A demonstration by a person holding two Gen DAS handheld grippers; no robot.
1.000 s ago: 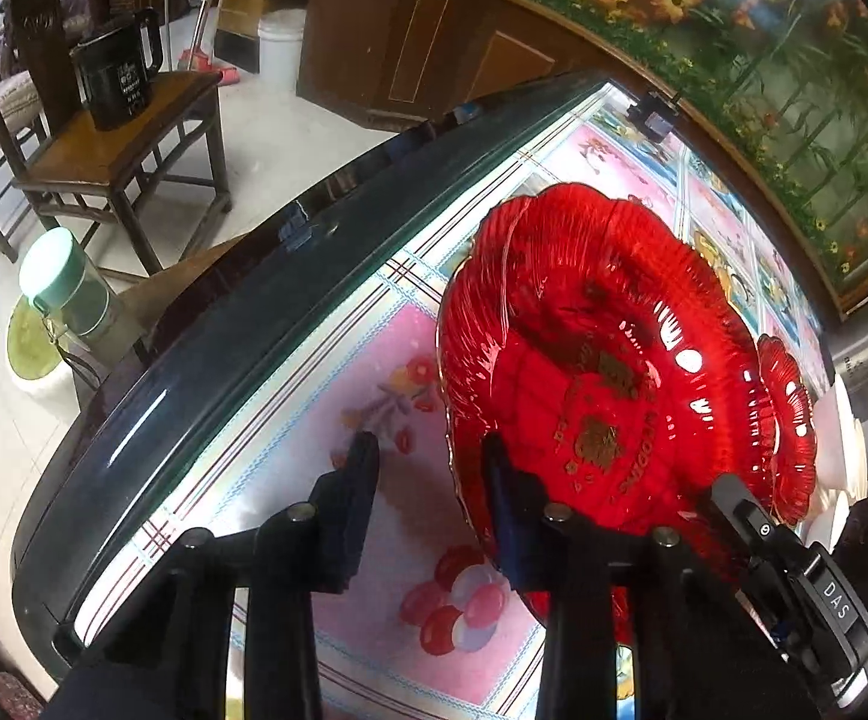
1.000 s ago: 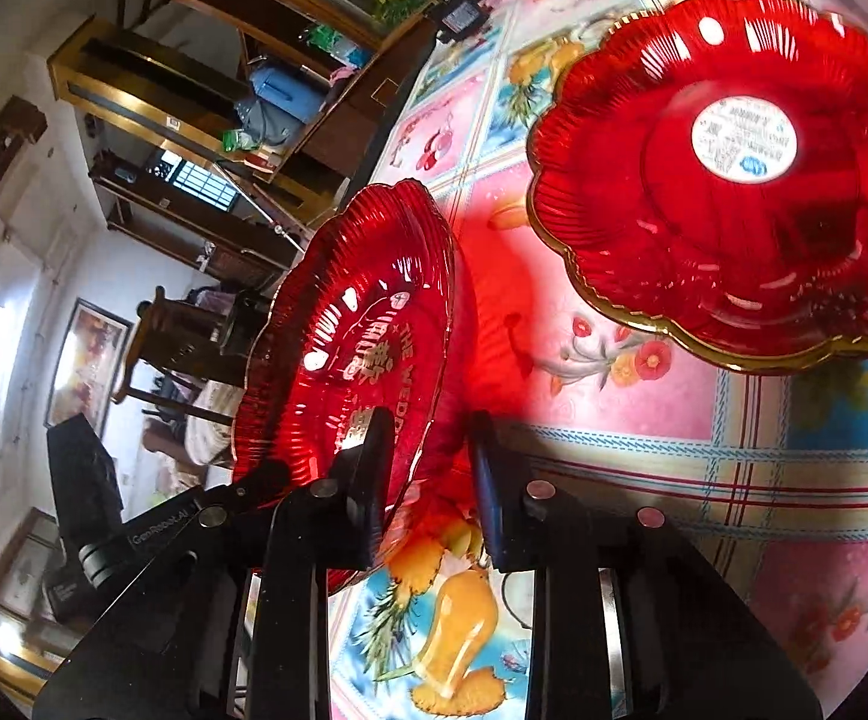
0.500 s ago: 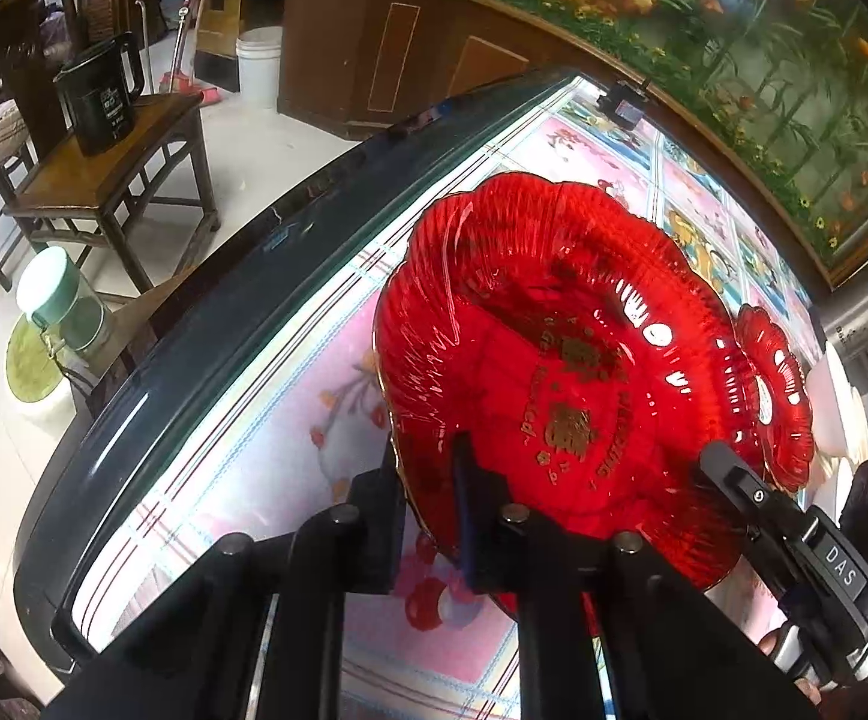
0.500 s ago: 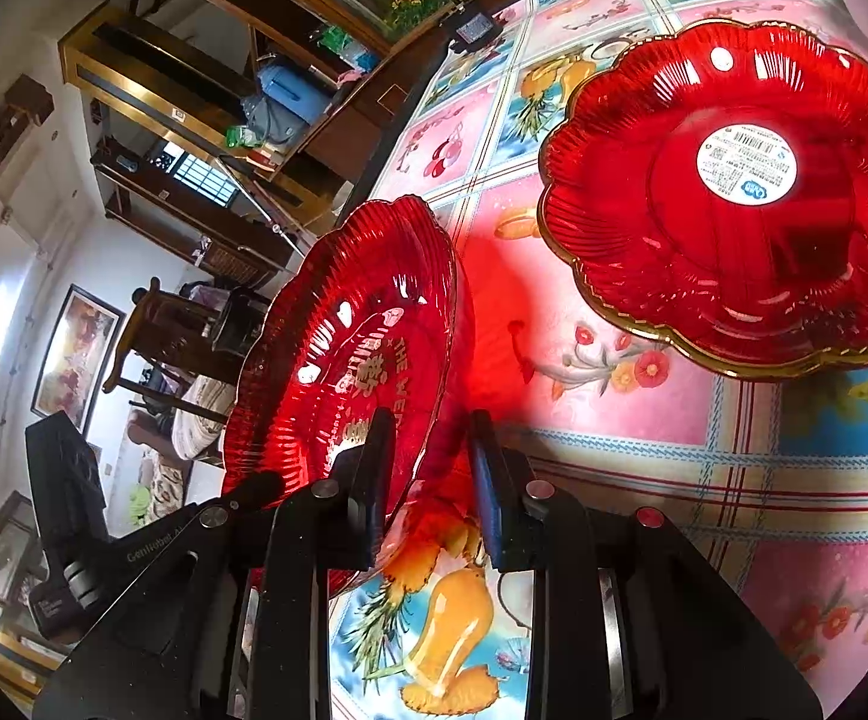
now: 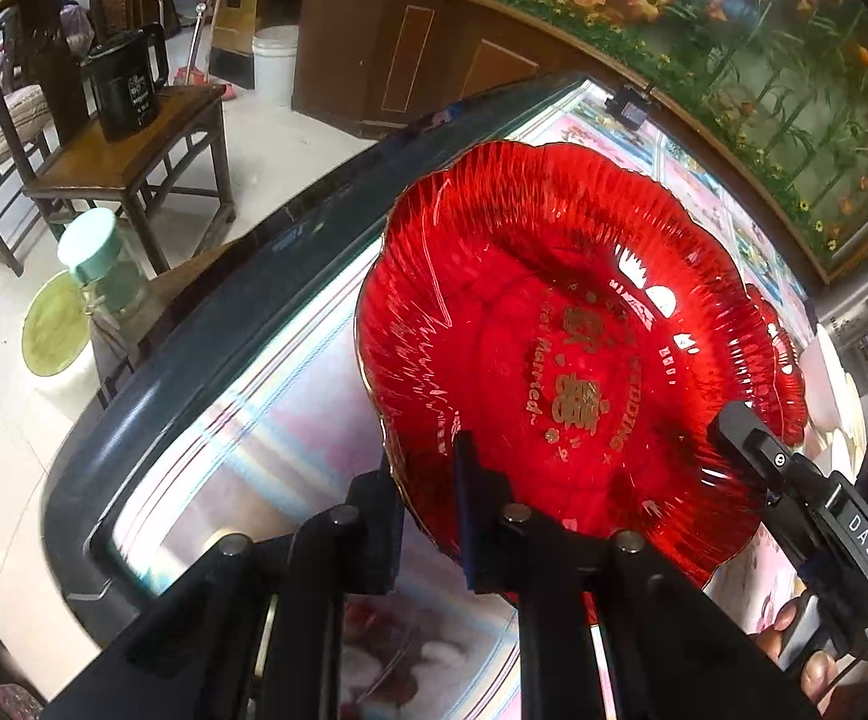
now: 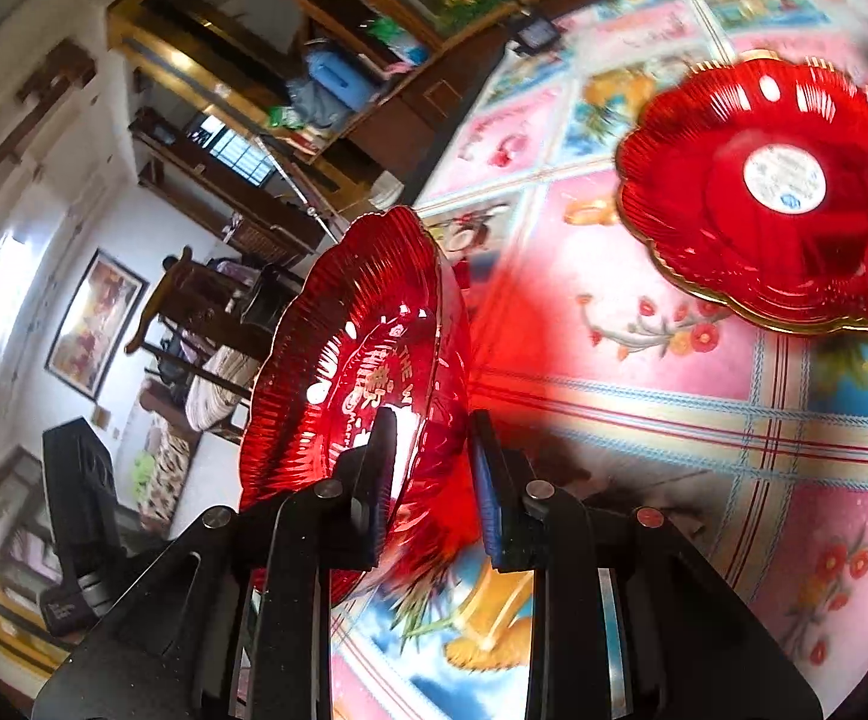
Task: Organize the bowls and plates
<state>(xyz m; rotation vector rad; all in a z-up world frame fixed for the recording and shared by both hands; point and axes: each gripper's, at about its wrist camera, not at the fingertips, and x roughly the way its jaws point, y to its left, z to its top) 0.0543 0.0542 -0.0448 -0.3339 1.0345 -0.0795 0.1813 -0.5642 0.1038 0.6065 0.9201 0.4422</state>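
I hold one red scalloped plate (image 5: pixel 553 348) clear of the bench (image 6: pixel 643 420), the left gripper (image 5: pixel 428 516) and right gripper (image 6: pixel 428 480) each with jaws clenched on opposite parts of its rim. If my hands drift apart or twist, the glossy rim could slip out or crack. Only the right view shows the stack of matching plates (image 6: pixel 769 198) ahead of its jaws.

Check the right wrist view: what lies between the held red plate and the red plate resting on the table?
Only bare patterned tablecloth separates the held plate from the resting plate; the right wrist view shows it.
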